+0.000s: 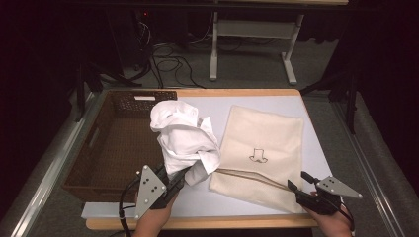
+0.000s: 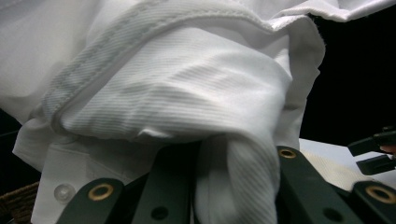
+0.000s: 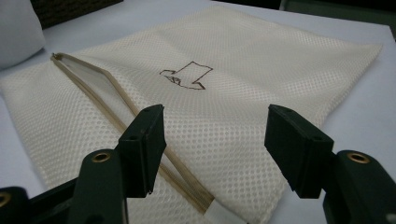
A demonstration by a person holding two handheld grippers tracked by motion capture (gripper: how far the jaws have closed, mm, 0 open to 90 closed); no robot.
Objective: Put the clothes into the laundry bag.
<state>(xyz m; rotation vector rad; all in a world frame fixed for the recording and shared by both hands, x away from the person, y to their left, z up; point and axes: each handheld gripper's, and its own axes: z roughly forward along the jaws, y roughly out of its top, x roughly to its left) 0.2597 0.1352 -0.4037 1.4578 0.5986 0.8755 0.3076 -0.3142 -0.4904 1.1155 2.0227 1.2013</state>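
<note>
My left tongs (image 1: 179,181) pinched the white shirt (image 1: 185,136), held bunched above the desk (image 1: 207,200) at nine o'clock of the mesh bag (image 1: 259,153). My right tongs (image 1: 296,190) stood spread over the bag's five-o'clock corner, clamping nothing.

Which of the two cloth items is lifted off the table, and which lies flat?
The white shirt is lifted, bunched in the left gripper. The cream mesh bag, with its hat drawing, lies flat.

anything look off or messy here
Nothing is damaged or spilled. The white shirt is bunched in the left gripper rather than folded, and the mesh laundry bag lies askew on the table, its zipper gaping.
</note>
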